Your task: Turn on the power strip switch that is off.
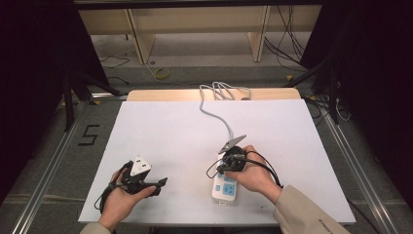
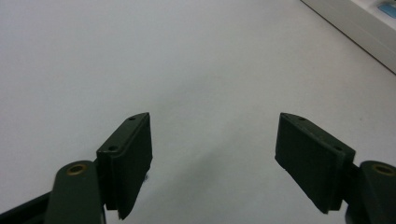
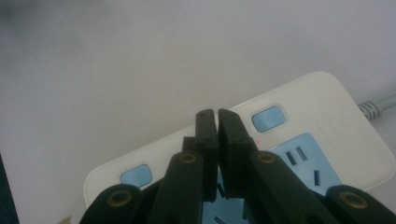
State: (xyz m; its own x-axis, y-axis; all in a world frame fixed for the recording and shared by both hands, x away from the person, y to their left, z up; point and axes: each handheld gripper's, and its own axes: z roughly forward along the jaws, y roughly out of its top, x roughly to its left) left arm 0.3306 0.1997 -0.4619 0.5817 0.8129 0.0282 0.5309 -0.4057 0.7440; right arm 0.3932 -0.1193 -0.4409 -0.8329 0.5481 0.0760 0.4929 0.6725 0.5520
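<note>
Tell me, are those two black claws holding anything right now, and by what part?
Nothing is held. The left gripper stands open over bare table; the right gripper is nearly shut, empty, above the power strip.

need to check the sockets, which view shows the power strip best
The right gripper view: the power strip lies close beneath the nearly shut right gripper, with blue buttons and sockets plain. The high view shows it small, partly under the hand. The left gripper view catches one white edge.
</note>
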